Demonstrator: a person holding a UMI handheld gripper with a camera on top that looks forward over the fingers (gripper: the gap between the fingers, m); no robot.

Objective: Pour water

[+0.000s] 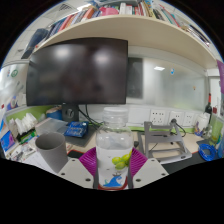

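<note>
Here the tongs [114,165] are pinching a clear plastic bottle [114,148]. The bottle stands upright between the two purple pads [90,160], and both pads press on its sides. It has a white cap [115,113] on top and a label with green on it. You can see right through its upper part.

To the left of the bottle, a grey cup [50,152] sits on the tabletop [72,148]. The cup is open at the top and stands apart from the bottle. I cannot tell if anything is in it.

Behind the bottle is a big dark monitor [79,70] on a stand. Its screen is off. A blue box [76,130] lies near the foot of the monitor. To the right of the bottle there is a grey metal rack [165,140]. High up, a shelf [100,22] holds a row of books. The wall behind has a green strip low down.
</note>
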